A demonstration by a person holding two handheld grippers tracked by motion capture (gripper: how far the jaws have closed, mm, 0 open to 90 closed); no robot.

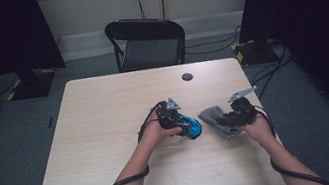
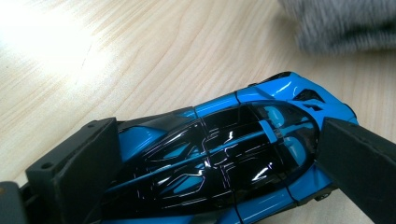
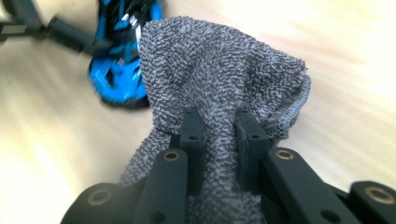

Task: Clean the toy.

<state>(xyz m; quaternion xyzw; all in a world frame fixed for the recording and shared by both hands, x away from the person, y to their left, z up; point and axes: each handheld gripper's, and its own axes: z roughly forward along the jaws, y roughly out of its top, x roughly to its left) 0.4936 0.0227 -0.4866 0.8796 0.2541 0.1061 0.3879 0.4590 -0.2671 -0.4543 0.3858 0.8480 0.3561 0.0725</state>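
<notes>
A: Looking down from the high view now. Holding a blue toy car (image 1: 190, 126) in the left gripper (image 1: 182, 122), just right of the middle of the wooden table (image 1: 102, 128).

B: Closing in with the left gripper view. Clamping the car (image 2: 224, 158) across its body, one black jaw pressing at nine o'clock, the other at three o'clock. Glossy blue shell, black roof and glass. Reading no badge, number or lettering anywhere on it.

A: Pinching a grey terry cloth (image 3: 215, 79) in the right gripper (image 3: 219, 140), jaws nearly together with a fold squeezed between them.

B: Bunching up above the jaws, towards twelve o'clock in the right gripper view. Sitting at ten o'clock there, the car (image 3: 116, 70), blurred, partly behind the cloth.

A: Hanging just beside the car in the high view, the cloth (image 1: 213, 116), at three o'clock from it. Touching or not, too close to call.

B: No label or tag readable on the cloth either. Standing at twelve o'clock beyond the table, a black folding chair (image 1: 146, 42).
</notes>
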